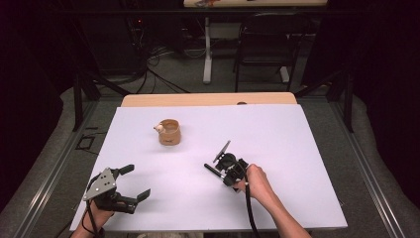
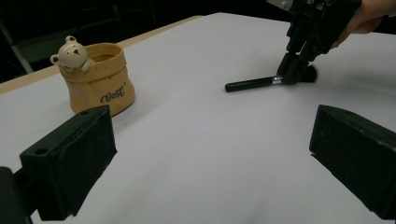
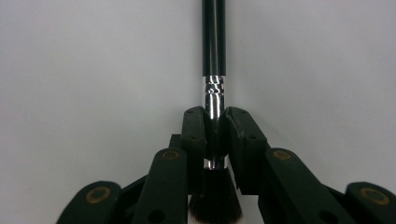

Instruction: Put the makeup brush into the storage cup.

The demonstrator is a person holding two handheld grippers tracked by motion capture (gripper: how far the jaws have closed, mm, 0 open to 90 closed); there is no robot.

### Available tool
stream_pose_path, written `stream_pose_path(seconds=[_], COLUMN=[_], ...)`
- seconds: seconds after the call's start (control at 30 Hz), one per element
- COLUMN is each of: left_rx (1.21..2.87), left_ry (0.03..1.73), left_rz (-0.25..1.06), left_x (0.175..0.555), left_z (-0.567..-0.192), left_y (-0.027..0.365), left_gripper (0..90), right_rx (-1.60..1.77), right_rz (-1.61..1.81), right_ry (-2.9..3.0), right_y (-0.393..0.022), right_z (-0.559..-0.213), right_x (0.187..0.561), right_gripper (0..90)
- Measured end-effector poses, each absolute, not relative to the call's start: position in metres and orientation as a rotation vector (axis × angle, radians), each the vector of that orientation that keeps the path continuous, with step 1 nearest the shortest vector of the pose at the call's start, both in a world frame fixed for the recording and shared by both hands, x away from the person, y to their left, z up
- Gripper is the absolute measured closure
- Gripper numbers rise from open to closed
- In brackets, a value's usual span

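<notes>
white table point(image 1: 297, 148) carries 1 brush point(image 2: 250, 84) lying flat near its middle; right gripper point(image 3: 216, 135) is clamped on its ferrule, likely to lift it toward the pouch point(image 2: 100, 79); left gripper point(image 1: 130, 182) waits with jaws spread.

Tan bear-trimmed pot point(image 1: 169, 132) on white sheet point(image 1: 277, 134); beyond, perhaps a chair point(image 1: 270, 37).

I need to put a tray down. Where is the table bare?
Bare patches: the far right corner of the white table, and the middle between the bear pot and the brush. Crowded: near edge, by the left tool and right tool.
</notes>
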State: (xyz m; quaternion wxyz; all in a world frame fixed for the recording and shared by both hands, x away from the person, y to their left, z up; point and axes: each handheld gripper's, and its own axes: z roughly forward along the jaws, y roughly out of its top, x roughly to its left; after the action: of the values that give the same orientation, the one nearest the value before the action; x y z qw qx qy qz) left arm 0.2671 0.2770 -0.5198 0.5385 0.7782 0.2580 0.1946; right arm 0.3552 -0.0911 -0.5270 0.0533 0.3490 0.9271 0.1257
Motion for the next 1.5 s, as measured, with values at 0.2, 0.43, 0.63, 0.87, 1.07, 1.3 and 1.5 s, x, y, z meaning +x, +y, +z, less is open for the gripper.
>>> stream_pose_path(seconds=[0.2,0.43,0.63,0.87,1.07,1.3,1.5], left_rx=[1.855,1.868,1.876,1.881,1.890,1.906,1.917], left_ry=[0.615,0.609,0.609,0.610,0.616,0.614,0.608], left_rz=[0.464,0.464,0.463,0.463,0.459,0.452,0.442], left_x=[0.267,0.267,0.267,0.268,0.269,0.270,0.271], left_z=[-0.520,-0.520,-0.520,-0.520,-0.521,-0.521,-0.521], left_y=[0.277,0.275,0.274,0.274,0.274,0.273,0.272], left_gripper=[0.0,0.0,0.0,0.1,0.1,0.2,0.9], right_rx=[0.999,0.867,0.795,0.688,0.605,0.527,0.484], right_rz=[0.393,0.409,0.381,0.357,0.370,0.335,0.336], right_ry=[2.814,2.821,2.836,2.852,2.865,2.868,2.877], right_y=[-0.096,-0.097,-0.097,-0.096,-0.092,-0.084,-0.079], right_z=[-0.517,-0.507,-0.502,-0.495,-0.486,-0.473,-0.473], right_x=[0.353,0.348,0.346,0.344,0.345,0.347,0.346], right_gripper=[77.2,77.2,77.3,77.3,77.3,77.3,77.3])
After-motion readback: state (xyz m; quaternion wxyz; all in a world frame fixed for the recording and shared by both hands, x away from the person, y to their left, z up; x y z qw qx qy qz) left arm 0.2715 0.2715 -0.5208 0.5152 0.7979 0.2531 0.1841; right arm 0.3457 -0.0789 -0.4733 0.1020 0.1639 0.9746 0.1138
